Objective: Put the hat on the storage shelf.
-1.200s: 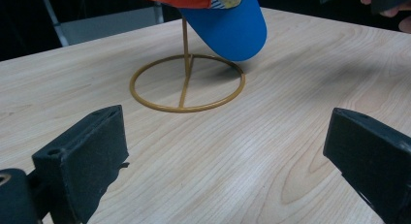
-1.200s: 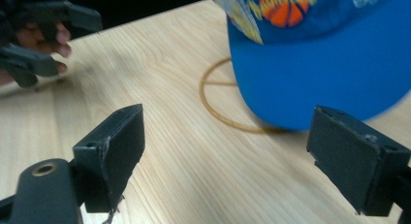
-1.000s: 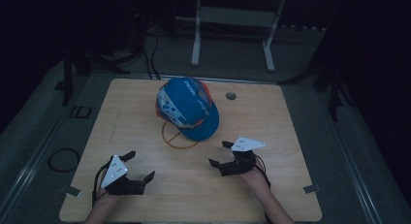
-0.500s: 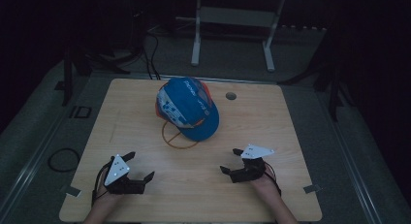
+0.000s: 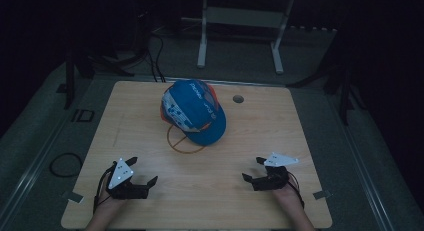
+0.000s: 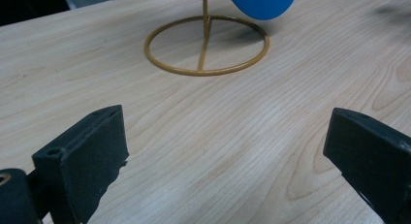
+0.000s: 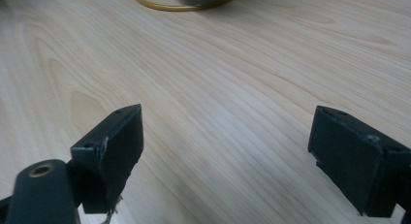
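Both grippers released near the table's (image 5: 150, 98) front edge.
Left gripper (image 5: 141, 172) and right gripper (image 5: 252, 169) gape wide, well apart from the cap (image 5: 192, 111) on its wire stand (image 5: 182, 143).

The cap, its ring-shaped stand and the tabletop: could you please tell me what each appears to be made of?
The cap looks like soft fabric, blue with white and orange panels; its printed pattern and matte surface suggest cloth. The stand appears to be thin metal wire with a gold-coloured finish, judging by its slender, slightly shiny ring. The tabletop shows pale wood grain, perhaps laminate rather than solid wood.
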